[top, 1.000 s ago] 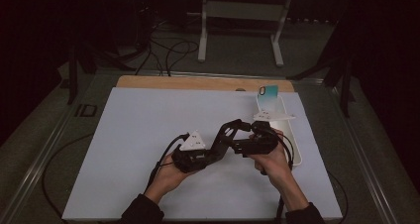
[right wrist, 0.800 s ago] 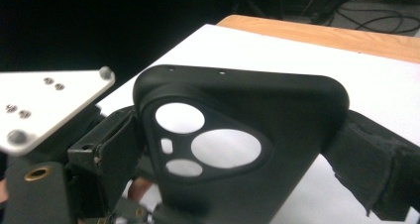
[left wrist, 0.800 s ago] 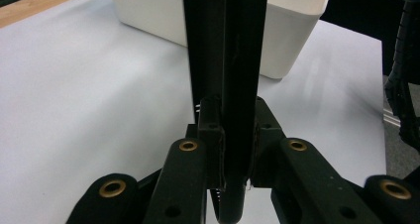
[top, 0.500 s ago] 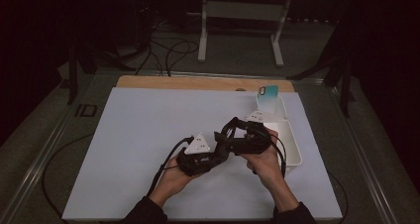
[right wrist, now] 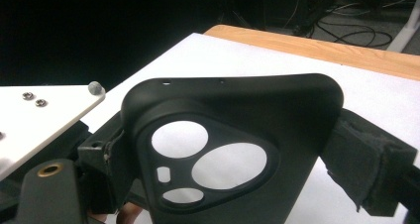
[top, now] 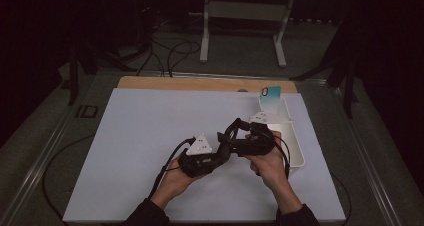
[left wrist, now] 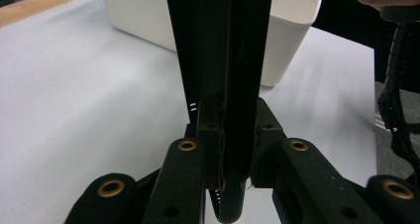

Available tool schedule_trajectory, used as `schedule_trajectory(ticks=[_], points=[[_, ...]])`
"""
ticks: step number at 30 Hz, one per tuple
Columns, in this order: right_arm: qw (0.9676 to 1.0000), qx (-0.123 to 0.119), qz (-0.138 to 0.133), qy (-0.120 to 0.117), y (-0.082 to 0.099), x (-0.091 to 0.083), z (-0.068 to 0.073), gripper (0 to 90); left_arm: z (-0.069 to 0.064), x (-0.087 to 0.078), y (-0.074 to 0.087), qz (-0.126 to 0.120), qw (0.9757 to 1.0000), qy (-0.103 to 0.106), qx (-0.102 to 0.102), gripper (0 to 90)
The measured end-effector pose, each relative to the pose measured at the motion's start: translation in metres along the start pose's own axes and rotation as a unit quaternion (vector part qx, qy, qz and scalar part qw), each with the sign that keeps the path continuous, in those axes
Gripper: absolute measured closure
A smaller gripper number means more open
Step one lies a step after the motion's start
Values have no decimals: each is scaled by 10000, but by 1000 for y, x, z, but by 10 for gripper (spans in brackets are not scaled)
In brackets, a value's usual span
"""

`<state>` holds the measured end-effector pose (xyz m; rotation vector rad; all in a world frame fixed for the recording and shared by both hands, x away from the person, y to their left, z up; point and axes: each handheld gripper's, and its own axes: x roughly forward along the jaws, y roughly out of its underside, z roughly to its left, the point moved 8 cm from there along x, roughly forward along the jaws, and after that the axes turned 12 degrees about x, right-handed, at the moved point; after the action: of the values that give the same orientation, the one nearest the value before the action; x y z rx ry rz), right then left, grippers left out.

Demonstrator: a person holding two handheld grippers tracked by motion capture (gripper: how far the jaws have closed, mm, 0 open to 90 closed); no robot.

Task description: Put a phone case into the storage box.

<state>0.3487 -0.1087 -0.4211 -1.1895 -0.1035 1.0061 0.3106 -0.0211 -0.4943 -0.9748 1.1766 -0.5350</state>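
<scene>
- The phone case (right wrist: pixel 233 149) was matte black plastic, thin and flat, with rounded corners and a camera cutout of round holes.
- Your left gripper (top: pixel 202 158) had its fingers clamped on the phone case's edge; your right gripper (top: pixel 250 141) also held it between foam-padded fingers (right wrist: pixel 369 159).
- The phone case sat above the table (top: pixel 150 136), just beside the white bin (top: pixel 295 146); its long axis ran between the grippers, toward the bin.
</scene>
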Motion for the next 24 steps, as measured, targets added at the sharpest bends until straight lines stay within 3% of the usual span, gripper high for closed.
schedule_trajectory(ticks=[5,9,13,18,24], points=[[10000,-65,-11,23,-1,-1,0,152,2,-5,0,-45,10000,0,-18,735],[10000,-69,-10,71,-1,-2,-4,152,5,-14,1,-77,9999,-111,-25,600],[9999,-66,-28,96,-1,-4,-7,152,13,-26,4,-75,9990,-441,-75,444],[9999,-92,-32,114,-2,-5,-8,152,25,-39,13,36,9950,-973,-210,224],[9998,-105,-38,142,-3,-6,-9,152,39,-54,24,59,9907,-1303,-389,104]])
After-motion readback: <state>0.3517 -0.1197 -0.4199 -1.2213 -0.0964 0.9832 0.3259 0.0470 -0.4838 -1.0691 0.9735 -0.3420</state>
